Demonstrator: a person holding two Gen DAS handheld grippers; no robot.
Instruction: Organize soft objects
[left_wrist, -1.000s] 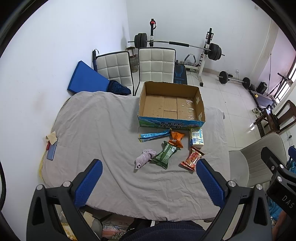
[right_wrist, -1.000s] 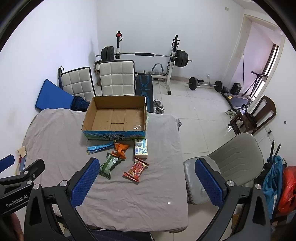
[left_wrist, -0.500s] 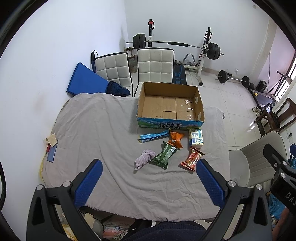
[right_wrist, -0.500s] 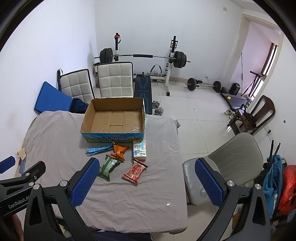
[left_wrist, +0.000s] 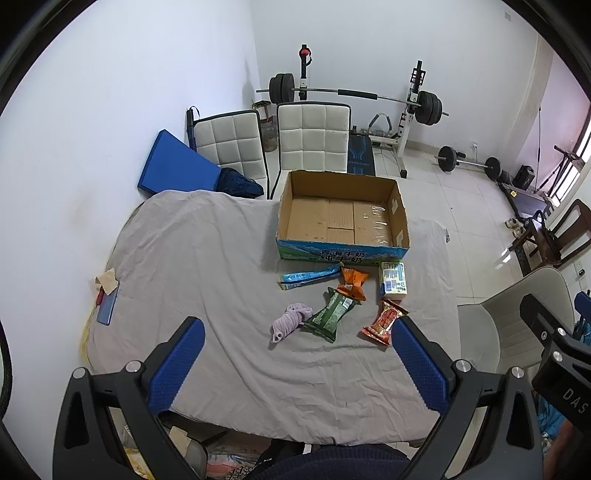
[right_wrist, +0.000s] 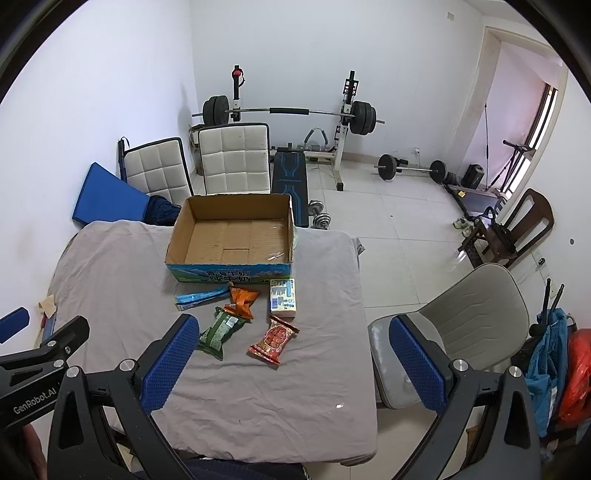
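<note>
Cardboard box (left_wrist: 341, 221), nothing inside

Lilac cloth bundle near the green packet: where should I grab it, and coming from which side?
Grip the bunched, knotted middle of the lilac cloth bundle, probably with the left hand-held gripper coming down from above on its open left side. The crumpled mound stands proud of the grey sheet, while the green snack packet crowds its right edge.

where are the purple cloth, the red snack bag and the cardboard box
purple cloth (left_wrist: 290, 320), left wrist view, middle of the bundle
red snack bag (right_wrist: 273, 340), right wrist view, centre of its face
cardboard box (left_wrist: 341, 254), left wrist view, printed front wall
</note>
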